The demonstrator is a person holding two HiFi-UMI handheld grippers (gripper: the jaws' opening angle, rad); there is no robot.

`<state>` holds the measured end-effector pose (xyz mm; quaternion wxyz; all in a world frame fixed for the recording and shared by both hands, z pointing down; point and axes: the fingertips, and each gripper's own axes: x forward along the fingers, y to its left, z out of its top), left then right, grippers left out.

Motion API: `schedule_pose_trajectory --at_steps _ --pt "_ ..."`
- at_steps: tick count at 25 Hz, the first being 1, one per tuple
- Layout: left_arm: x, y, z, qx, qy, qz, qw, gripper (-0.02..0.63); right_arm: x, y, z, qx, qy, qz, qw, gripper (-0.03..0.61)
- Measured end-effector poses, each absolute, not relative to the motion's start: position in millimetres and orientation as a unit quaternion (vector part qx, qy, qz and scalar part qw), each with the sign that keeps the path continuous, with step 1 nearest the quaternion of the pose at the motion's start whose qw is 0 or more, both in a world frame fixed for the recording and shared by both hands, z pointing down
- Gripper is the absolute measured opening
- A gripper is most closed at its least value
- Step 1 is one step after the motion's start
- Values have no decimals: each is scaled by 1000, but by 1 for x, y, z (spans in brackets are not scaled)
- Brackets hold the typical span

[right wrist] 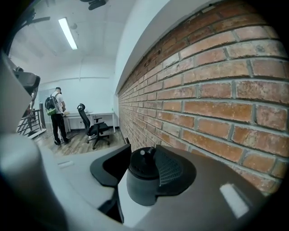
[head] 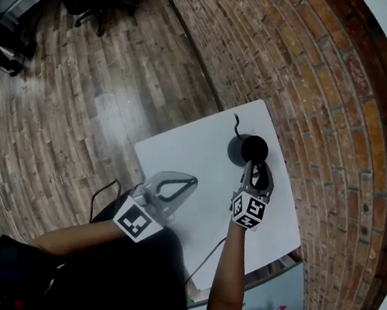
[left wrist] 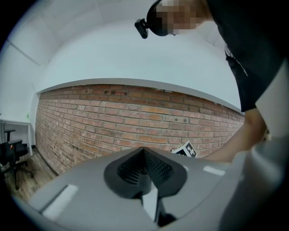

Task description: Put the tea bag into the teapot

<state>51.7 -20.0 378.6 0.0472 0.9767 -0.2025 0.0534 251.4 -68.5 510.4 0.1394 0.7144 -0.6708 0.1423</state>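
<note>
A black teapot (head: 245, 150) with its lid on stands on the white table (head: 194, 151) near the brick wall. In the right gripper view the teapot (right wrist: 140, 186) and its lid knob (right wrist: 144, 153) sit between the spread jaws of my right gripper (right wrist: 143, 149). The pads do not press on it. From the head view, the right gripper (head: 258, 169) is just on the near side of the pot. My left gripper (head: 192, 181) hovers over the table's left part with its jaws together. In its own view the left gripper (left wrist: 144, 152) has nothing visible between the pads. I see no tea bag.
The brick wall (head: 336, 118) runs close along the table's far side. Wooden floor (head: 81, 103) lies to the left. Far off in the right gripper view are an office chair (right wrist: 92, 124) and a standing person (right wrist: 56, 115). A cable (head: 205, 263) trails from my right arm.
</note>
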Motion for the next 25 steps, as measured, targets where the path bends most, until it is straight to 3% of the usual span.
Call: schedule_pose_trajectory --at_steps 25 --pt "27 -34 399 968 -228 71 76 -2 264 -105 548 702 -668 170 182 178"
